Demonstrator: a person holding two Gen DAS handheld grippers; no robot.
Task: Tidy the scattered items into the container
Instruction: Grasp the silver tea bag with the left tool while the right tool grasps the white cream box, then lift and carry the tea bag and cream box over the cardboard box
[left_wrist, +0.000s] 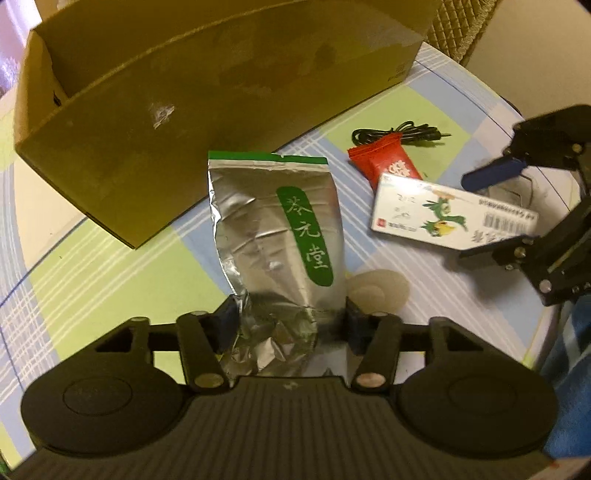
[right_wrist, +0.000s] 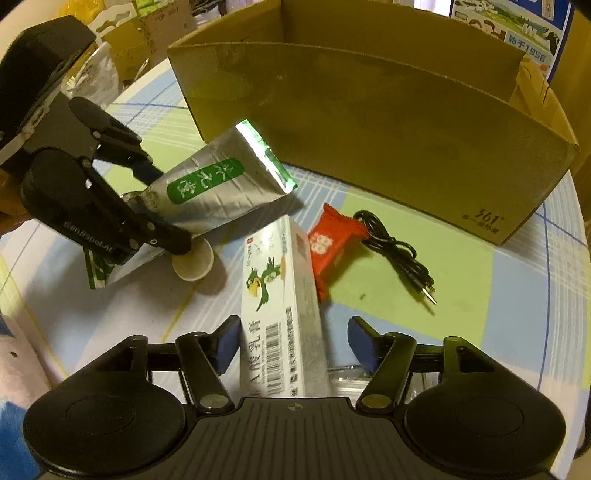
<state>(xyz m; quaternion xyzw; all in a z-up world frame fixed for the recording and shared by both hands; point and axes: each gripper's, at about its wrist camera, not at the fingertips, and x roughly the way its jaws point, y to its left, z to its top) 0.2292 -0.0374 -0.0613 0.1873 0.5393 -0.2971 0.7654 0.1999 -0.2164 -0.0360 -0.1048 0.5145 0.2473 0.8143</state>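
A silver foil pouch (left_wrist: 273, 229) with a green label lies between the fingers of my left gripper (left_wrist: 291, 315), whose pads press on its crumpled lower end. In the right wrist view the pouch (right_wrist: 218, 184) tilts up from the table in the left gripper (right_wrist: 162, 206). A white carton with a green bird (right_wrist: 280, 280) sits between the fingers of my right gripper (right_wrist: 295, 343); the left pad is close to it and the right pad stands clear. The open cardboard box (left_wrist: 184, 129) stands behind. A red snack packet (right_wrist: 332, 247) and a black cable (right_wrist: 399, 254) lie on the cloth.
A round white lid (right_wrist: 194, 262) rests beside the left gripper's lower finger. The round table carries a blue-and-green checked cloth (left_wrist: 92, 266), its edge close on the right. Cartons and bags (right_wrist: 517, 29) are stacked behind the cardboard box (right_wrist: 369, 129).
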